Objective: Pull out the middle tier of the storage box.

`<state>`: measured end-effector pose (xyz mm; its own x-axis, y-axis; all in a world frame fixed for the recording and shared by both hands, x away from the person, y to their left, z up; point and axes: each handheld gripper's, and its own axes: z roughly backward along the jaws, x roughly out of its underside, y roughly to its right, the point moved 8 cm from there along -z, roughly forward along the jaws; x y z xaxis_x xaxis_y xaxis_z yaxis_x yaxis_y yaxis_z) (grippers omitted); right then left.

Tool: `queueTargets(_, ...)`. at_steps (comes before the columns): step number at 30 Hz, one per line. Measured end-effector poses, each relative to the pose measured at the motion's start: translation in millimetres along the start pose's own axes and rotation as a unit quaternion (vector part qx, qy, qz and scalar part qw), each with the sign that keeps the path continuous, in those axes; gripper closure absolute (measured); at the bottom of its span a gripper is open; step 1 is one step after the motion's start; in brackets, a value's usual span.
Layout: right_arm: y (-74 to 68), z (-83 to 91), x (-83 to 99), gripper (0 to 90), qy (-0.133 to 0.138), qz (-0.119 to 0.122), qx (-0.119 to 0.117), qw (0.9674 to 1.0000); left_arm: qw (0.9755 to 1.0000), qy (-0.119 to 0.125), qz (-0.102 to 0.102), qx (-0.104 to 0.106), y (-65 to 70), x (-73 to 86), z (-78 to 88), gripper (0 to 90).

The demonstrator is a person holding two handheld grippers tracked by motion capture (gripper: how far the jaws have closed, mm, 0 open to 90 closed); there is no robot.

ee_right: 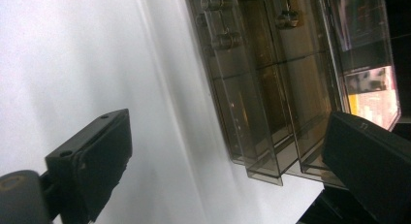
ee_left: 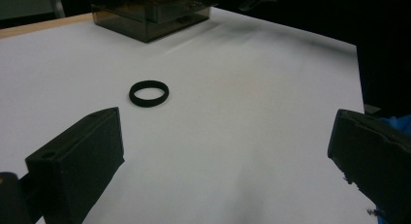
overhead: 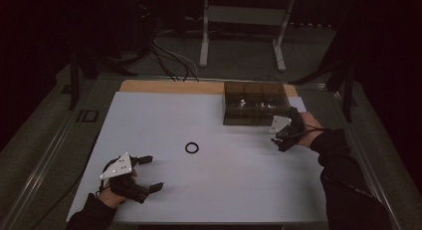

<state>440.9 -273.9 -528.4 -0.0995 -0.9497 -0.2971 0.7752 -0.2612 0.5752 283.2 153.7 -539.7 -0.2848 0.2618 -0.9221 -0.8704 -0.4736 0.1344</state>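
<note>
Your left claw is released, jaws spread wide and aimed at the small black rubber ring, which lies flat on the white counter near its centre, well apart from the jaws. Being round, the ring has no long axis; its opening faces up. Your right claw is likewise released, just beside the smoky transparent plastic compartment box, probably positioned to steady it

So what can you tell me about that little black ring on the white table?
The small black ring is a thin, matte, rubbery-looking band, round with an open middle. It lies flat on the white tabletop, near the middle, alone. Nothing touches it. The left gripper sits short of it, jaws open.
</note>
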Motion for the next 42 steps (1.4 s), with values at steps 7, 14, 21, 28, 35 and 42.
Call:
queueTargets(7,5.9,-2.0,-8.8,7.4,-0.003,-0.005,-0.044,0.9990,1.0000,0.000,0.000,0.001,-0.1,0.1,-0.2,1.0)
queueTargets(14,5.6,-11.8,-10.8,9.9,-0.019,-0.005,-0.112,0.9935,1.0000,0.004,0.003,0.001,-0.7,-0.4,1.3,1.0)
queueTargets(21,10.7,-10.6,-11.9,25.9,-0.049,-0.007,-0.145,0.9882,1.0000,0.003,0.003,0.002,-0.8,-0.2,0.8,1.0)
queueTargets(28,14.3,-19.5,-9.7,46.0,-0.028,0.042,-0.106,0.9931,1.0000,0.004,0.004,0.001,-1.3,-0.4,0.8,1.0)
queueTargets(35,21.8,-23.7,-12.6,60.0,-0.007,0.090,-0.098,0.9911,1.0000,0.003,0.005,0.001,-1.2,0.0,0.2,1.0)
queueTargets(42,27.7,-31.8,-12.3,69.2,-0.016,0.095,-0.125,0.9876,1.0000,0.000,0.004,0.001,-1.5,0.7,-0.2,1.0)
